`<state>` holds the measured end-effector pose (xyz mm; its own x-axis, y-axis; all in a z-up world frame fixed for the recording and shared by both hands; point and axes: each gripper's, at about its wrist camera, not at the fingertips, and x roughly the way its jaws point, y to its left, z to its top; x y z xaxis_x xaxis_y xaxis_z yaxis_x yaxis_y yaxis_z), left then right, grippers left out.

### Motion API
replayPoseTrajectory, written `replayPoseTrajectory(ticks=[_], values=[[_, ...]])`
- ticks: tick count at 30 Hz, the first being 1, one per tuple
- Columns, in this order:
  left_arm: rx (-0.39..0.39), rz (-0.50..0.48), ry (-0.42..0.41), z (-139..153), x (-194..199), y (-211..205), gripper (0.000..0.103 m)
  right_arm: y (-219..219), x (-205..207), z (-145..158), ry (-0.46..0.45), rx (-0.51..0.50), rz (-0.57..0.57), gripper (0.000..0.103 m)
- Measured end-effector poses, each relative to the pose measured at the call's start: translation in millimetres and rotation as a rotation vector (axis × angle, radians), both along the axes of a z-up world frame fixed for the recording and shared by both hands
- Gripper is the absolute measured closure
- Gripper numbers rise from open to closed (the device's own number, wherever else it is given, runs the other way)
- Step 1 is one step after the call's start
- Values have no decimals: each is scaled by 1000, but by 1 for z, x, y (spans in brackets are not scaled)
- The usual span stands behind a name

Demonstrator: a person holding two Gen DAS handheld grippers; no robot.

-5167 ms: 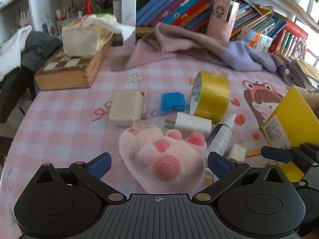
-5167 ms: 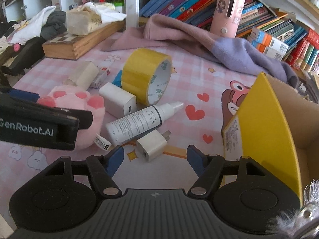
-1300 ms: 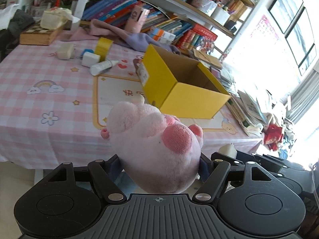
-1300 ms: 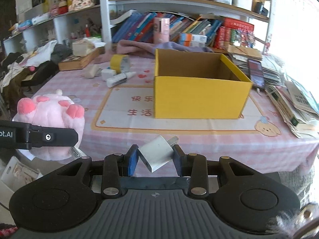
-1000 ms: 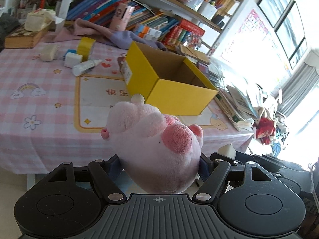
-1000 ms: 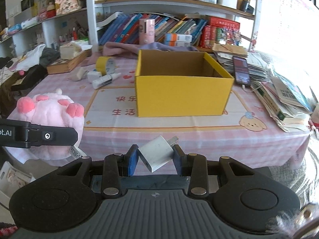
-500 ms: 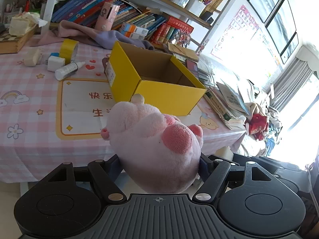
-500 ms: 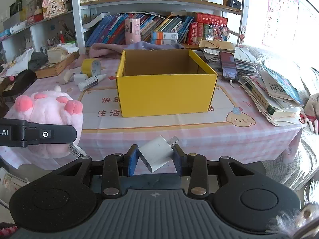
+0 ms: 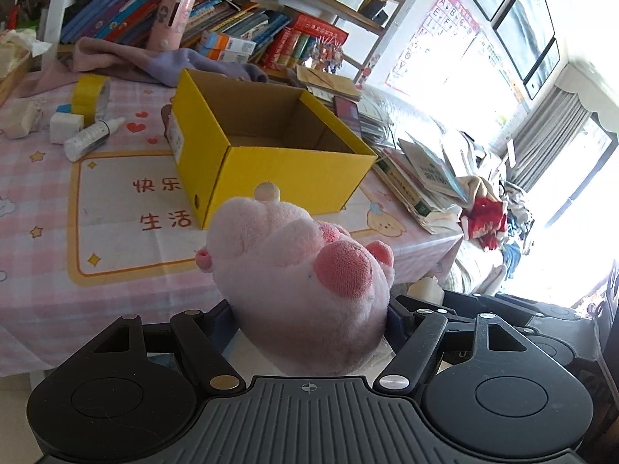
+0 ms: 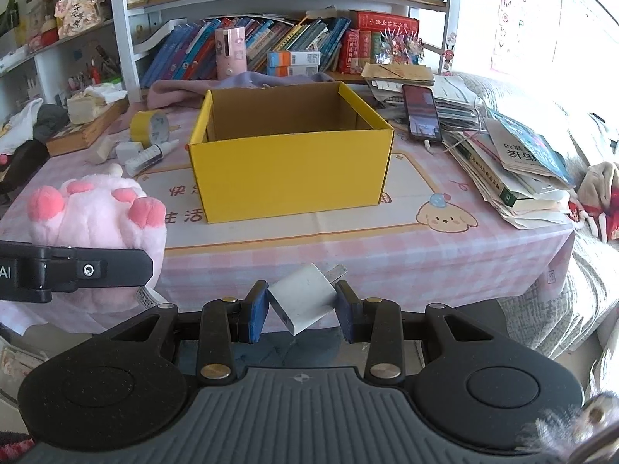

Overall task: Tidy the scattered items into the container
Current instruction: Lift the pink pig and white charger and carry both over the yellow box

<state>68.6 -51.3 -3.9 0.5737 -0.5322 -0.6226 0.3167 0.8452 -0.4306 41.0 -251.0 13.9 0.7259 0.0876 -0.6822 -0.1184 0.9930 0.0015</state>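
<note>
Left gripper is clamped on a pink plush paw, held in the air off the near edge of the table, short of the yellow box; its fingertips are largely hidden by the plush. Right gripper pinches a white charger plug between its blue pads, the plug tilted with its metal prongs pointing up and to the right, likewise held off the table's near edge in front of the box. Seen from the right wrist, the plush paw and the left gripper's black finger lie to the left of the box. The box stands open-topped on the pink checked tablecloth, its brown interior showing nothing inside. Beyond the box's left side lie a white spray bottle, a white adapter block and a roll of yellow tape, close together. Behind the box a purple cloth is draped below a shelf of books. To the right of the box a phone rests on a stack of papers and books.
</note>
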Motion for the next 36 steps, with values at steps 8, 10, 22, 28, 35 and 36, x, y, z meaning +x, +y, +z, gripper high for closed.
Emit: replayPoseTrajectory(ticks=[8, 10, 22, 28, 35, 36], values=[[17, -6, -39, 6, 12, -5, 29, -4, 18, -3, 5, 11, 10, 68], [20, -6, -50, 7, 15, -5, 29, -2, 24, -3, 1, 9, 21, 68], [36, -8, -109, 13, 42, -11, 29, 1, 62, 4, -43, -1, 62, 68], [48, -18, -149, 22, 60, -24, 29, -5, 81, 14, -91, -14, 84, 68], [62, -9, -167, 31, 81, -44, 29, -23, 112, 30, -142, -27, 125, 68], [64, 0, -169, 32, 84, -47, 29, -26, 118, 31, -144, -26, 136, 68]])
